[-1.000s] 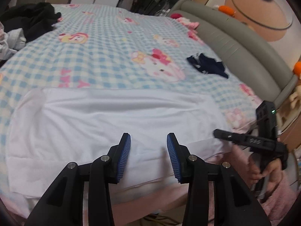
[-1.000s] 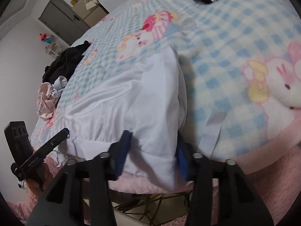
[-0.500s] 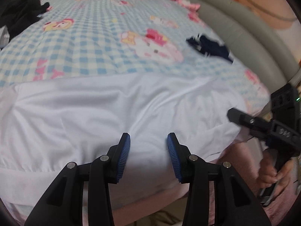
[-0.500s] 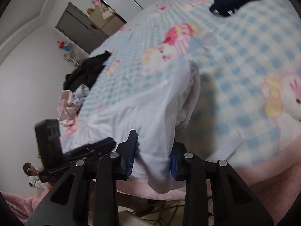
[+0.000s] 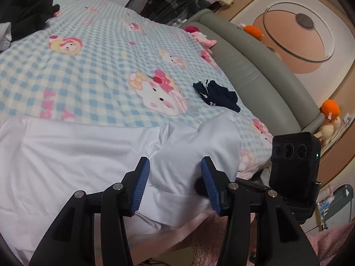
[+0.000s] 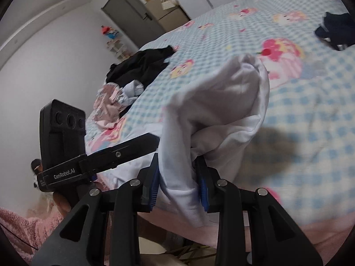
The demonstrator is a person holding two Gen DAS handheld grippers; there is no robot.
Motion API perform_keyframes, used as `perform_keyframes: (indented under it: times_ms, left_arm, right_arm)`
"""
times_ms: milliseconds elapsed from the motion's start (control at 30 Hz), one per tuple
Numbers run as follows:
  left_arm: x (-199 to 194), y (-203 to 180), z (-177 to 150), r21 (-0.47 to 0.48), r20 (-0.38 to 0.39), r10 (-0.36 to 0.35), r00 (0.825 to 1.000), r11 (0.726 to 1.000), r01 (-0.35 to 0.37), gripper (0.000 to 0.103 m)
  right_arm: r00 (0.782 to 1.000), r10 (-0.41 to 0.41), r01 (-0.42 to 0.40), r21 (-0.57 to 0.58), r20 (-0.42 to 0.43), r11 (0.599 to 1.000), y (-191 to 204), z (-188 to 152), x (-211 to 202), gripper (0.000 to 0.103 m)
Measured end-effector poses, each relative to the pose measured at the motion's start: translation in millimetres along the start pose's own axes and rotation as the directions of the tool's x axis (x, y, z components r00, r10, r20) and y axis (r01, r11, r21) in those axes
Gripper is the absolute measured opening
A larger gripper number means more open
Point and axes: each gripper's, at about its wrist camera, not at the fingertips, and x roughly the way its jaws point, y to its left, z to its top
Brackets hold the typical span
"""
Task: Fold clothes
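A white garment (image 5: 77,155) lies spread across the near edge of the bed. My left gripper (image 5: 175,184) is open, its blue pads on either side of the garment's near hem, not closed on it. My right gripper (image 6: 178,184) is shut on the white garment's (image 6: 221,102) right end and holds it lifted off the bed, the cloth bunched and hanging over the jaws. The right gripper's body also shows in the left wrist view (image 5: 292,168), just right of the lifted cloth.
The bed has a blue checked blanket with cartoon prints (image 5: 99,66). A dark navy garment (image 5: 217,95) lies beyond the white one. A pile of black and pink clothes (image 6: 133,75) sits at the bed's far left. A grey padded headboard (image 5: 255,71) runs along the right.
My right gripper has closed on the garment's right end and lifted it up and leftward, bunching the cloth. My left gripper stays open at the near hem.
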Motion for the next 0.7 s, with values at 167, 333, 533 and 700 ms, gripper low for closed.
perform_keyframes:
  times_ms: [167, 333, 533, 700]
  left_arm:
    - [-10, 35, -4, -0.148, 0.025, -0.031, 0.999, 0.988, 0.034, 0.051]
    - [-3, 46, -6, -0.194, 0.017, -0.060, 0.998, 0.979, 0.063, 0.051]
    - [17, 34, -9, -0.134, -0.041, -0.021, 0.999, 0.991, 0.016, 0.051]
    - [20, 31, -7, -0.099, -0.040, 0.042, 0.998, 0.994, -0.046, 0.054]
  right_arm:
    - [0.998, 0.009, -0.011, -0.028, -0.067, 1.000, 7, -2, 31, 0.034]
    - [0.995, 0.007, -0.011, -0.031, -0.100, 0.999, 9, -9, 50, 0.037]
    - [0.995, -0.018, 0.014, -0.045, -0.093, 0.999, 10, -14, 51, 0.038]
    - [0.995, -0.041, 0.036, -0.054, -0.090, 0.998, 11, -18, 41, 0.040]
